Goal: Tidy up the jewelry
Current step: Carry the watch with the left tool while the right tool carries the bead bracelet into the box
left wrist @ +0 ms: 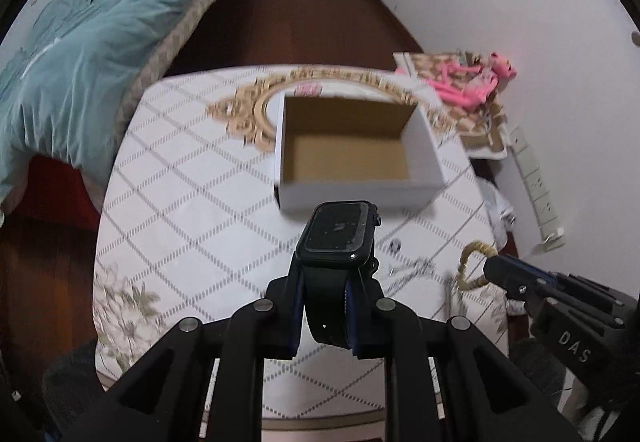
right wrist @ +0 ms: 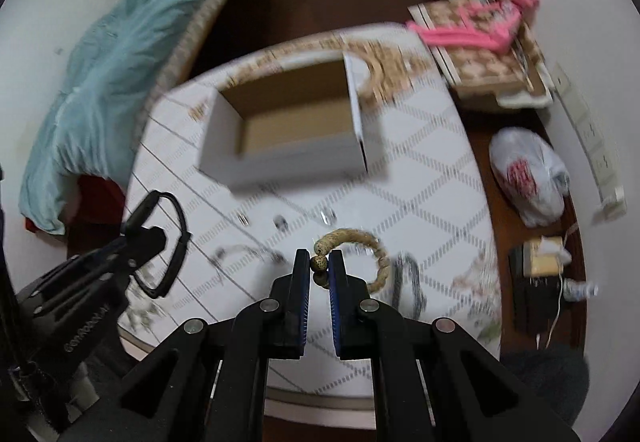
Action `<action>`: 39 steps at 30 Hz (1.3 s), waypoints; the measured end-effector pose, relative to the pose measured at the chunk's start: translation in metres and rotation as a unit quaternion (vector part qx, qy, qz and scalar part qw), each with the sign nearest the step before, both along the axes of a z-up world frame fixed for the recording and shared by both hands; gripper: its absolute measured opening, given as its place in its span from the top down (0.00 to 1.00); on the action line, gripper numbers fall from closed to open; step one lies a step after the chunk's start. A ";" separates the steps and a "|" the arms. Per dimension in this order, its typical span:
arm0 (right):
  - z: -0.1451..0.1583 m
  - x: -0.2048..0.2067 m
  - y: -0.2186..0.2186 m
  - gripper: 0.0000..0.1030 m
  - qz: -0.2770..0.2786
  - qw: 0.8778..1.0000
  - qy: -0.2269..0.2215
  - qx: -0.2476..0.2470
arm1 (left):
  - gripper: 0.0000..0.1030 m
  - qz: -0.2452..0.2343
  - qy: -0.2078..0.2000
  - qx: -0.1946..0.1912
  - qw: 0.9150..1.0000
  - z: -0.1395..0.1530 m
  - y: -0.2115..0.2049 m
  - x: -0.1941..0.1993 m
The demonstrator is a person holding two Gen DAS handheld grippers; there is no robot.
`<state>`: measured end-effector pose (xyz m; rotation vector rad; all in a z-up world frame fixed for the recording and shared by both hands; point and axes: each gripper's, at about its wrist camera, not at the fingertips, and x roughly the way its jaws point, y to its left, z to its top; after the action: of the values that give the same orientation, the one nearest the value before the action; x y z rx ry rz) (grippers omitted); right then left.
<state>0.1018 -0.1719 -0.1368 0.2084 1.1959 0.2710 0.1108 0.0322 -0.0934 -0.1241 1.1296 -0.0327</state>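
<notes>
My left gripper (left wrist: 332, 262) is shut on a black smartwatch (left wrist: 338, 232) by its strap and holds it above the table, just in front of an open white cardboard box (left wrist: 352, 146). My right gripper (right wrist: 319, 262) is shut on a beige bead bracelet (right wrist: 360, 242), pinching a speckled bead. The right gripper (left wrist: 496, 270) with the bracelet (left wrist: 472, 266) shows at the right of the left wrist view. The left gripper (right wrist: 140, 230) with the watch strap (right wrist: 172, 242) shows at the left of the right wrist view. The box (right wrist: 288, 130) looks empty.
Small earrings (right wrist: 280, 222) and a thin chain (right wrist: 244, 252) lie on the white patterned table (left wrist: 192, 202). A gold-framed mirror (left wrist: 256, 106) lies behind the box. A bed with a teal blanket (left wrist: 80, 54) is at the left. A plastic bag (right wrist: 528, 174) lies on the floor.
</notes>
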 end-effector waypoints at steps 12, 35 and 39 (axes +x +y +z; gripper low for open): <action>0.042 0.099 0.004 0.91 0.012 0.999 -0.037 0.035 | 0.86 -0.008 -0.006 -0.006 1.000 0.008 0.010 0.082; -0.028 0.185 0.017 0.41 0.033 0.996 0.071 0.036 | 0.02 0.024 0.050 0.011 0.998 -0.023 0.037 0.150; -0.022 0.172 0.016 0.12 0.024 0.998 0.040 -0.048 | 0.02 0.033 0.032 0.042 0.998 -0.028 0.040 0.136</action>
<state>0.2737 -0.1561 -0.1591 0.1082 1.2903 0.2481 0.2472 0.0722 -0.1209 -0.0877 1.1892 0.0791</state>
